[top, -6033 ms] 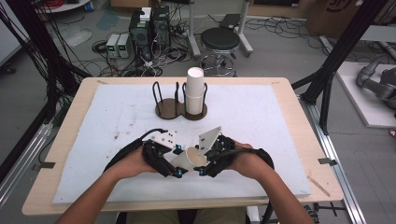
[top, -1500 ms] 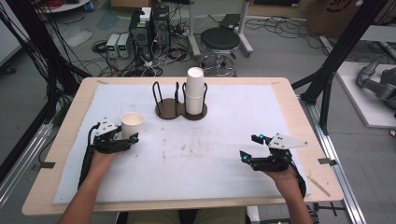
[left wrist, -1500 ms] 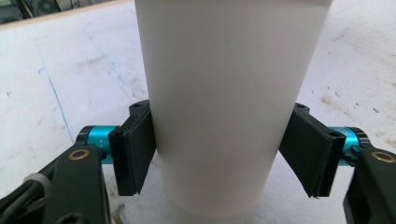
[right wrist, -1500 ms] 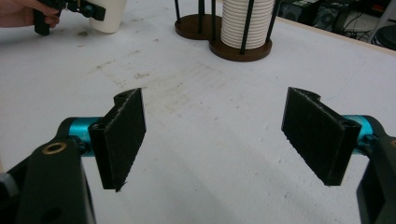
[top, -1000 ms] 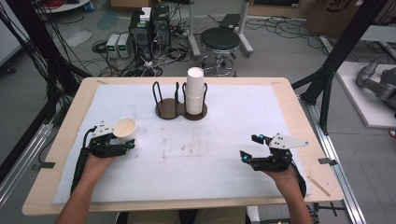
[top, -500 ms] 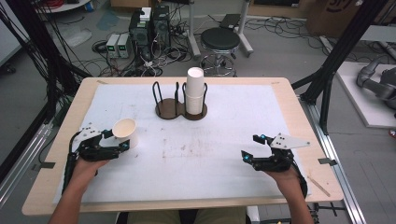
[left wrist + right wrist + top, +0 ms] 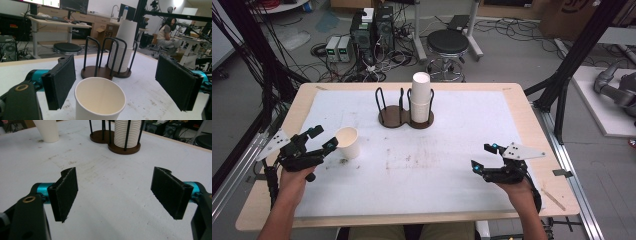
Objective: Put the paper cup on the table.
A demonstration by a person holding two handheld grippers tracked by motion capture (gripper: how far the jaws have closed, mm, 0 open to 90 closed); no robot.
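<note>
White paper cup point(image 7: 348, 142) stands upright at the left of the high view, freed between the just-opened, spread jaws of the left gripper point(image 7: 321, 138), whose retreat might clip and topple it, while the right gripper point(image 7: 482, 157) hangs spread, empty.

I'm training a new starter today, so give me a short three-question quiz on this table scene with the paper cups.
1. True or false: the left tongs are clamped on the single paper cup.
2. Which ring of the cup holder carries the stack of cups: a) the left one in the high view, b) the right one in the high view?
3. How does the single paper cup stand, upright or tipped over?

Key
1. False: their jaws have just been opening and now stand apart from the cup, which sits free on the table.
2. b
3. Upright, mouth up.
</note>
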